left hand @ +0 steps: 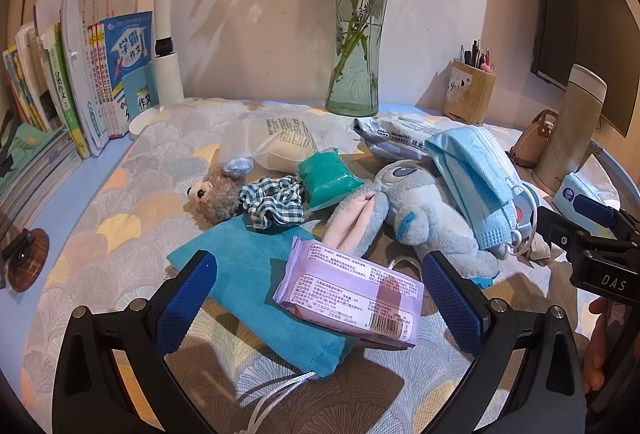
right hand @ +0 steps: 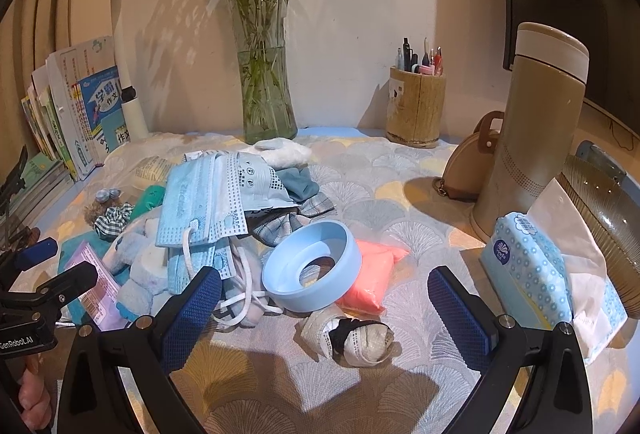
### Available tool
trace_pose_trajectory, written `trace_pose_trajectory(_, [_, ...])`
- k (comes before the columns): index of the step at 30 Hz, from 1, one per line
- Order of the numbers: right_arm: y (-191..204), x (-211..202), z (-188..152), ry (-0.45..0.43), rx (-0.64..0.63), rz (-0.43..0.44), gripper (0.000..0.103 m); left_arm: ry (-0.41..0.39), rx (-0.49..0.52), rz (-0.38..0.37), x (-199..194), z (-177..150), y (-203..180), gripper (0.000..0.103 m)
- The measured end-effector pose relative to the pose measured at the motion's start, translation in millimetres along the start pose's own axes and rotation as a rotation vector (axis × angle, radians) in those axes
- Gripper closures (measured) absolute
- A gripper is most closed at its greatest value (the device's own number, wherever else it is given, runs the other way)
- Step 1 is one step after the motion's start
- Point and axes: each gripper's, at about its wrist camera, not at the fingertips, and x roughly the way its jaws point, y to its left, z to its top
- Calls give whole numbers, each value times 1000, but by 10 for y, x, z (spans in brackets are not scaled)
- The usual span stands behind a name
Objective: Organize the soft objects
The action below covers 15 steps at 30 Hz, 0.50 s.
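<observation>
Fluffy plush toy [left hand: 420, 218]. Shiny plastic wipes pack [left hand: 352, 294]. Soft matt cloth pouch [left hand: 256, 294]. Clear smooth glass vase [left hand: 354, 34]. Rough wooden pen pot [right hand: 416, 106].

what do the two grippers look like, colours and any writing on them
Both look alike: black frames with silver bolts and two fingers faced with dark blue, grid-textured pads. The left gripper shows these pads on its fingers, as does the right gripper. Seen from the side, the right one bears a white "DAS" label, the left one "GenRobot.AI". A bare hand holds the left one; no sleeve shows.
</observation>
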Motion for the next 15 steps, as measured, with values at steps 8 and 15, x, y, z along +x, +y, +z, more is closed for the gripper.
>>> trace_pose_trajectory(8, [16, 2, -3, 3, -2, -1, 0, -1, 0, 0, 1, 0, 1, 1])
trace_pose_trajectory(15, [14, -3, -5, 1, -1, 0, 0, -11, -5, 5, -9, -4, 3, 1])
